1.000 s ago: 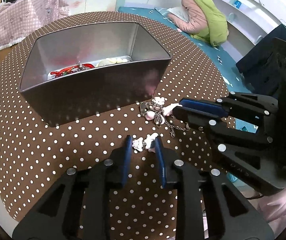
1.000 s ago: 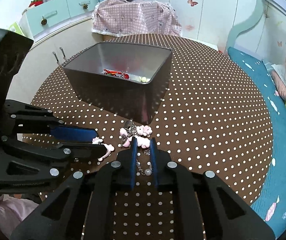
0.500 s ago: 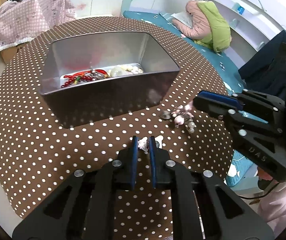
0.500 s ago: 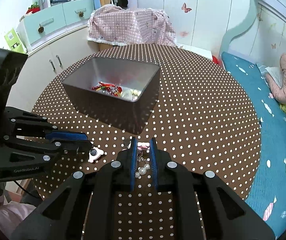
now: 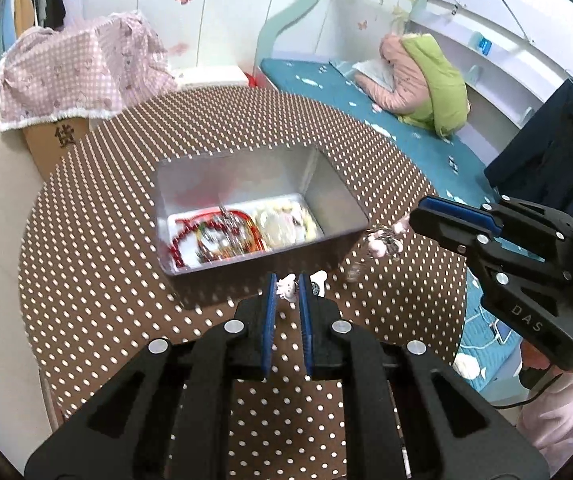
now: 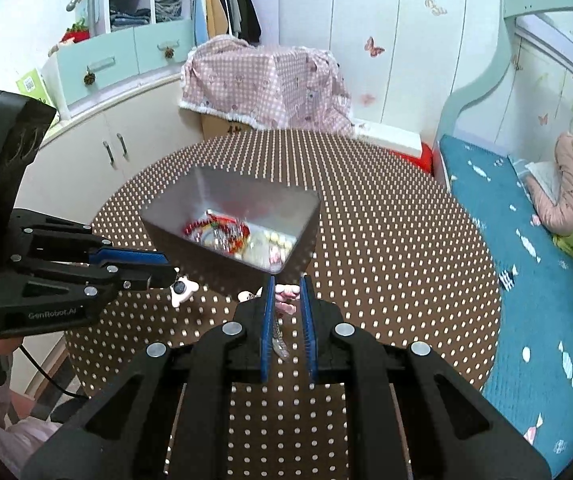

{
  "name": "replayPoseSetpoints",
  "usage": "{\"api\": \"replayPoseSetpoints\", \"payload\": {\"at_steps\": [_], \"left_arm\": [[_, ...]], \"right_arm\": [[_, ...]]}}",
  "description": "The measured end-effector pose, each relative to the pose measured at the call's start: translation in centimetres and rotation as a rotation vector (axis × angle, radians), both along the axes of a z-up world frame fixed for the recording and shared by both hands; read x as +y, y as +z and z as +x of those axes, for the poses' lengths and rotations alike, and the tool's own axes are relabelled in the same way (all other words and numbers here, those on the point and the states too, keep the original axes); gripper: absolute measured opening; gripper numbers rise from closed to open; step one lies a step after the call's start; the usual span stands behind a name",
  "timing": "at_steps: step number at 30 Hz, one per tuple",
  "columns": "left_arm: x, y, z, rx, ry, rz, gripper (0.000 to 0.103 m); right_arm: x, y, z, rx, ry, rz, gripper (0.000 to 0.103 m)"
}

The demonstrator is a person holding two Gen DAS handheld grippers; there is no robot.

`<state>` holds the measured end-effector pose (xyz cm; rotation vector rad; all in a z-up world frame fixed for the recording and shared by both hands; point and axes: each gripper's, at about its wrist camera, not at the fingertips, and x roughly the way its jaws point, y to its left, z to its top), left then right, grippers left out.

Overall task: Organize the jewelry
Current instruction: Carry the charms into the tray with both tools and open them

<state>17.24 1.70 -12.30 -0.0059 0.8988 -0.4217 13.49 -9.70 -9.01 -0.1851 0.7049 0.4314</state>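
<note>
Round table [image 5: 98, 248] is covered in brown white-dotted cloth; only a grey metal tin [image 5: 338, 204] is seen resting on it, near the centre, jewellery inside.

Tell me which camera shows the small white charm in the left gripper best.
The right wrist view: the white charm sticks out sideways past the left gripper, so its shape is clear. In the left wrist view the charm sits pinched between the blue fingers, largely hidden and end-on.
</note>
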Motion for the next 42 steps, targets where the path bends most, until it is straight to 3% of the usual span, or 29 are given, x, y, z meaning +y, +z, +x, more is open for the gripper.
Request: {"api": "replayPoseSetpoints", "payload": {"at_steps": [10,18,38,40,41,42], "left_arm": [[0.8,3.7,1.3,-0.073,0.039,-0.018,0.011],[1.0,4.8,2.5,-0.095,0.051,-0.018,0.011],[1.4,1.8,7.5,-0.014,0.095,0.009,0.012],[1.5,1.5,7.8,-0.003,0.104,0.012,0.013],[1.6,1.4,7.8,-0.001,0.107,0.014,0.015],[1.6,1.4,7.8,-0.003,0.110,0.018,0.020]], "right_arm": [[0.7,3.3,-0.1,-0.098,0.017,0.024,0.012],[1.9,5.1,1.1,-0.158,0.046,0.037,0.012],[3.7,2.7,4.8,-0.056,0.093,0.037,0.012],[3.8,2.4,5.0,-0.048,0.086,0.026,0.020],[3.8,2.4,5.1,-0.049,0.071,0.022,0.029],[3.7,2.3,5.1,-0.049,0.070,0.025,0.031]]}}
